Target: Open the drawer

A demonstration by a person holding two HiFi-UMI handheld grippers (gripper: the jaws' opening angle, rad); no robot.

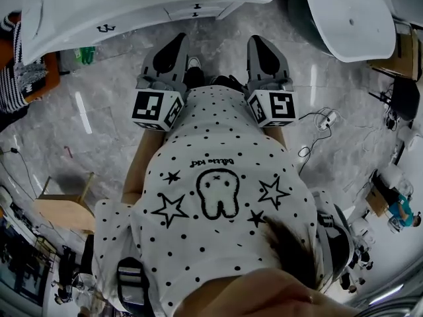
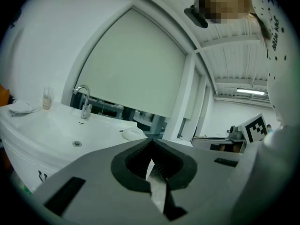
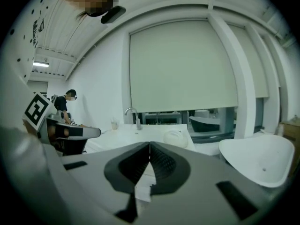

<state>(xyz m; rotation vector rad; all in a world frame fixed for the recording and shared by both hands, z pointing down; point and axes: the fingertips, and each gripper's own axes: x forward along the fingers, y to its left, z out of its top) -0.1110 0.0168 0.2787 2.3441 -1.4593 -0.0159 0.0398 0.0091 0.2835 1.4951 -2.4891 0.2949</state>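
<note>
A white vanity cabinet [image 1: 152,5] stands ahead of me in the head view, and its drawer front [image 1: 198,10] carries two small dark handles. My left gripper [image 1: 180,39] and right gripper [image 1: 256,41] are held side by side at chest height, short of the cabinet and touching nothing. Both are shut and empty. In the left gripper view the closed tips [image 2: 151,140] point past the vanity's sink [image 2: 70,130] and tap [image 2: 84,102]. The right gripper [image 3: 149,143] points over the same countertop [image 3: 140,134].
A large white tub [image 1: 350,12] sits at the upper right, seen also as a white basin [image 3: 262,163]. A wooden stool [image 1: 63,210] stands at the left. A person's striped sleeve [image 1: 13,78] is at the left edge. Cables [image 1: 317,124] lie on the marble floor.
</note>
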